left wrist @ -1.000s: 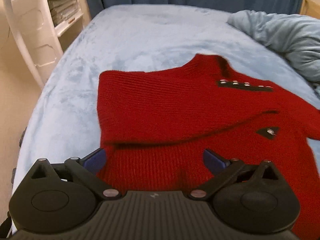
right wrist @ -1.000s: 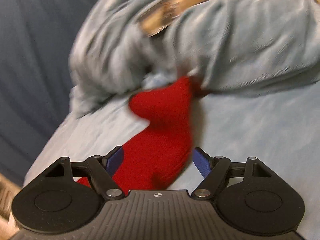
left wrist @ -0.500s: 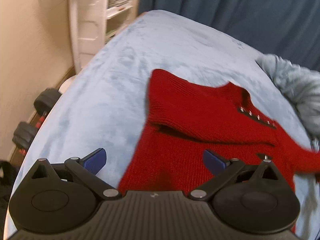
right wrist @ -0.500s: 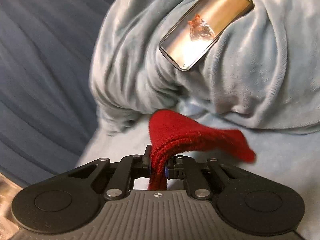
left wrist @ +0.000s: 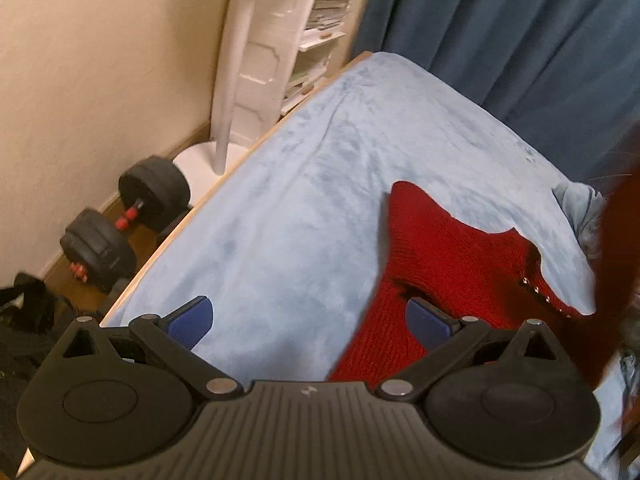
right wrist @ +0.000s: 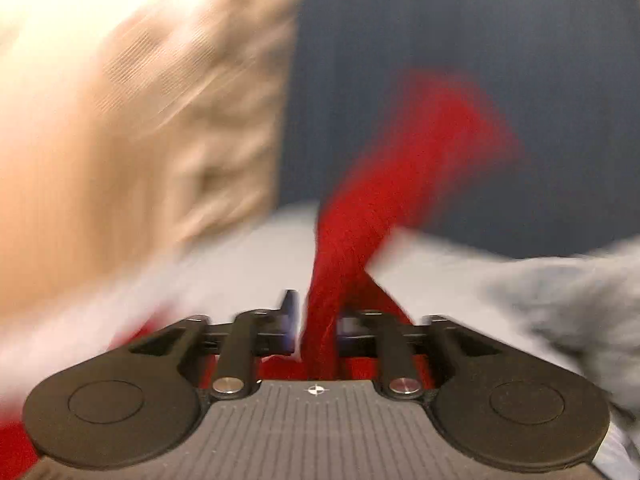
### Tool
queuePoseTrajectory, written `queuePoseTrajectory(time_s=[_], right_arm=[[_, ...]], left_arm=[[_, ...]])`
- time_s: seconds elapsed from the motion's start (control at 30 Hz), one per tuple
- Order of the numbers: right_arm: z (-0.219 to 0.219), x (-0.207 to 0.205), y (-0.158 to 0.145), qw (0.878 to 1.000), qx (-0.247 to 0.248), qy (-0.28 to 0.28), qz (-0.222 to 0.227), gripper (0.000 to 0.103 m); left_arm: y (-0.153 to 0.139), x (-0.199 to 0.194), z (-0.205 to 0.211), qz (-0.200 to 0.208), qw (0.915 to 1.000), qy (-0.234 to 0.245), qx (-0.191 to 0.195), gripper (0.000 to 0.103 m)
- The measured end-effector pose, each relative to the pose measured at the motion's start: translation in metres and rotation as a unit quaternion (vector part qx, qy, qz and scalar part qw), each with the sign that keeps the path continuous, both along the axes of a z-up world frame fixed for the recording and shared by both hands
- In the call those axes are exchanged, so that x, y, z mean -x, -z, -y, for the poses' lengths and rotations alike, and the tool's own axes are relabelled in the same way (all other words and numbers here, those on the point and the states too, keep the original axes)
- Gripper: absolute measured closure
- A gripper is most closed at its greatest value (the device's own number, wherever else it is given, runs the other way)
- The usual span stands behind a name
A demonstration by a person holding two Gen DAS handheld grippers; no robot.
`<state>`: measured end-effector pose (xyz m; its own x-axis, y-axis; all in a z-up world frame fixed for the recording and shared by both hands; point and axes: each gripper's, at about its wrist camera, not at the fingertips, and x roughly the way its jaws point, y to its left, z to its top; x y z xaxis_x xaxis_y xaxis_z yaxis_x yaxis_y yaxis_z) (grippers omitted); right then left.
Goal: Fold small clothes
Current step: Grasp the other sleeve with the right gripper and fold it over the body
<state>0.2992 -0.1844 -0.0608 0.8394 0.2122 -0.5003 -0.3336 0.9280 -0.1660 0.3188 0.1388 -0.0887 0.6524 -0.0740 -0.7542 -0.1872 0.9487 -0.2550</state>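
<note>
A dumbbell (left wrist: pixel 124 224) lies on the floor at left beside the bed (left wrist: pixel 288 216). Far off stand a white shelf (left wrist: pixel 276 40) and a blue curtain (left wrist: pixel 520 40).

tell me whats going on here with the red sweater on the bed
A person with a gripper in each hand is folding a red sweater on a bed covered by a light blue blanket. The right gripper is shut on a sleeve and holds it up off the bed; that view is blurred. The left gripper is open and holds nothing, sitting low over the blanket by the sweater's edge. One side of the sweater already lies folded over the body. A dumbbell sits on the floor beside the bed.
</note>
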Motion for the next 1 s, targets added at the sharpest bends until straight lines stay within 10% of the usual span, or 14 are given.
queuePoseTrajectory(time_s=[0.13,0.33,0.47,0.67,0.7,0.73,0.77,1.0], right_arm=[[-0.009,0.035,0.066,0.995,0.039,0.019,-0.086,0.032],[0.072,0.053,0.046,0.982,-0.056,0.159,-0.081,0.032],[0.148,-0.002,0.039,0.954,-0.134,0.26,-0.069,0.031],[0.18,-0.072,0.063,0.936,-0.182,0.268,-0.139,0.031],[0.178,-0.077,0.068,0.931,-0.196,0.266,-0.156,0.036],[0.179,-0.082,0.073,0.927,-0.215,0.257,-0.166,0.074],[0.18,-0.078,0.073,0.927,-0.224,0.253,-0.165,0.089],[0.224,-0.051,0.077,0.916,-0.256,0.291,-0.1,0.089]], left_arm=[[0.003,0.005,-0.005,0.001,0.9998,0.008,-0.019,0.0],[0.025,-0.005,0.01,-0.015,0.9994,0.029,-0.009,0.0],[0.028,-0.044,0.037,0.004,0.9975,0.07,0.009,0.0],[0.056,-0.139,0.079,-0.053,0.9916,0.118,0.013,0.001],[0.061,-0.148,0.083,-0.064,0.991,0.117,0.014,0.011],[0.063,-0.153,0.087,-0.06,0.9908,0.12,0.019,0.068],[0.062,-0.155,0.093,-0.055,0.9906,0.124,0.015,0.091],[0.015,-0.144,0.124,0.058,0.9815,0.18,0.029,0.092]])
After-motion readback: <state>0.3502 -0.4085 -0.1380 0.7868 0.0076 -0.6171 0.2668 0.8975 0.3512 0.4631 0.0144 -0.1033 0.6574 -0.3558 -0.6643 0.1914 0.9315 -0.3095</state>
